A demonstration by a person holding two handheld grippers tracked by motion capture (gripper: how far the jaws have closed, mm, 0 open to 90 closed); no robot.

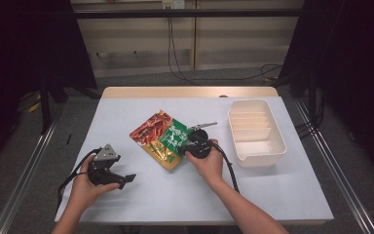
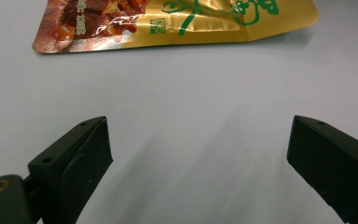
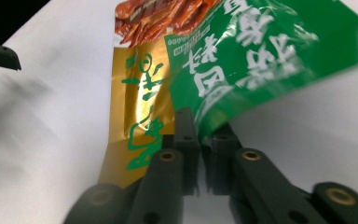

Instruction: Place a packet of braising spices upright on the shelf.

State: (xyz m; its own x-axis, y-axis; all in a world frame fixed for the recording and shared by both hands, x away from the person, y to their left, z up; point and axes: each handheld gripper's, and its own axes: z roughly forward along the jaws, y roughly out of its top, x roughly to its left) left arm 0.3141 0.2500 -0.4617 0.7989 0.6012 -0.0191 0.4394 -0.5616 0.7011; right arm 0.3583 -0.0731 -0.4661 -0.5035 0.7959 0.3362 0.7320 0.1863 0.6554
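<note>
- On the white table [image 1: 253, 195], mid-field, the green snack pouch [image 1: 175, 136] overlaps a gold-and-red pouch [image 1: 151, 130].
- Right gripper [image 3: 199, 140] pinches the green pouch's near edge, lifting it; the divided bin [image 1: 255, 131] lies to its right.
- Left gripper [image 2: 200, 154] hovers wide open, empty, farther off.

A white-topped bench [image 1: 141, 195] is seen, with a wooden strip along its far edge. 2 things are laid on it: a snack pouch [image 1: 161, 138] near the middle and a cream tray [image 1: 256, 131] by the right edge.

Glossy foil snack pouch [image 1: 161, 138], matt black plastic jaws, smooth white table [image 1: 185, 195]
</note>
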